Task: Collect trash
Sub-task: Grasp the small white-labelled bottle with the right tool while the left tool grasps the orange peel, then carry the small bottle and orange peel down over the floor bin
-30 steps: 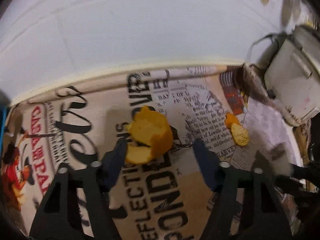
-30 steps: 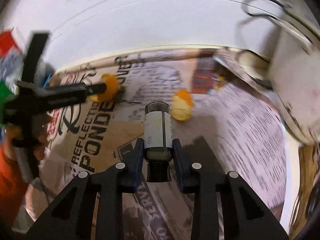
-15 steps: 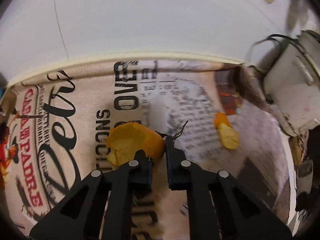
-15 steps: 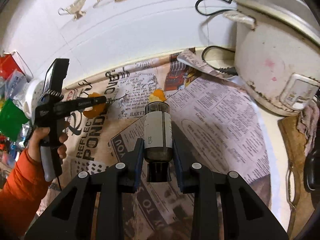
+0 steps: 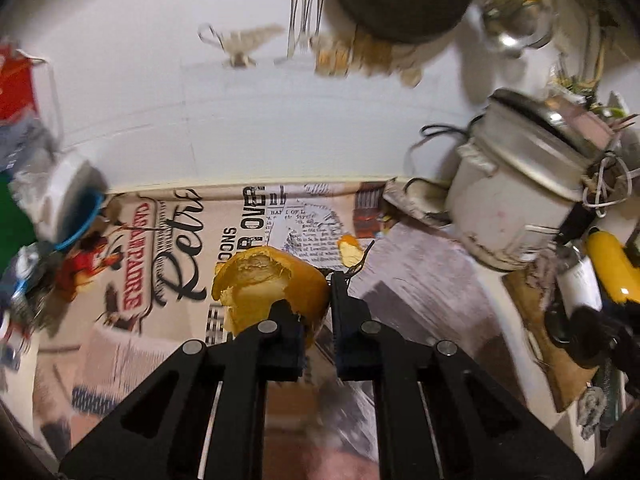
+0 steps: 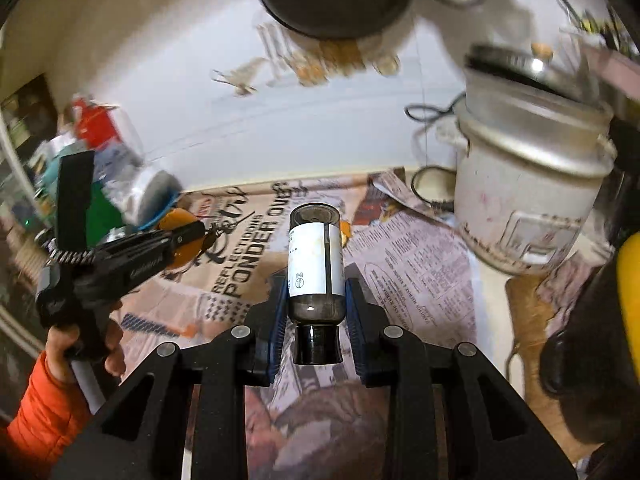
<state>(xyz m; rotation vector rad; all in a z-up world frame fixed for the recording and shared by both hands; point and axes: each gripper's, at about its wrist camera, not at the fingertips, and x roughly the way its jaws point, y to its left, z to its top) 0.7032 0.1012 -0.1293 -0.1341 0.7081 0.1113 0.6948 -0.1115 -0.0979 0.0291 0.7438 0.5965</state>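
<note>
Both grippers tilt downward, left jaws pinching orange peel [image 5: 272,284], right jaws clamping bottle [image 6: 316,264].

My two grippers [image 5: 316,320] [image 6: 316,312] are matte black, with triangular cut-outs, round silver screws, and dark blue ribbed pads [image 6: 356,320]. My sleeve [image 6: 44,412] is a quilted bright orange.

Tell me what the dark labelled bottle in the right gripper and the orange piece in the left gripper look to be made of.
Dark labelled bottle: likely smoky glass or hard plastic, glossy, judging by the see-through wall and highlights; matte white paper label, black cap. Orange piece: citrus peel, with a waxy orange skin, pale pithy inside and a torn edge.
</note>
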